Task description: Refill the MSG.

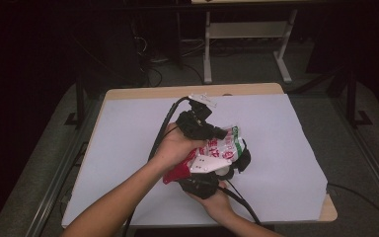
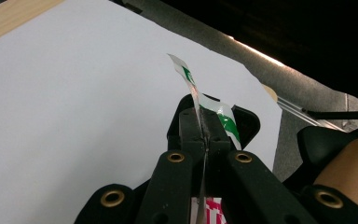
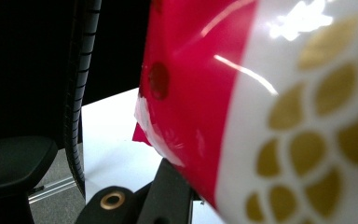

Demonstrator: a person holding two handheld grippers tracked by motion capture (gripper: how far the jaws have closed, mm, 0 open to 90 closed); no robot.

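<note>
Claws first: from the high view, the left claw [image 1: 212, 132] and right claw [image 1: 217, 173] are both at a glossy snack bag [image 1: 212, 153], held up above the white counter [image 1: 128, 148] near its middle. It sags between them, so light, soft and crinkly by the look of it.

Left gripper view now: left claw [image 2: 204, 128] clenched tight on the bag's thin green-and-white edge [image 2: 223, 119]. The flat seam is probably the best place to pinch.

Right gripper view: red-and-white film [image 3: 261, 107] presses close; the jaws are hidden behind it, likely clamped on the bag. Slick film, could slip.
</note>
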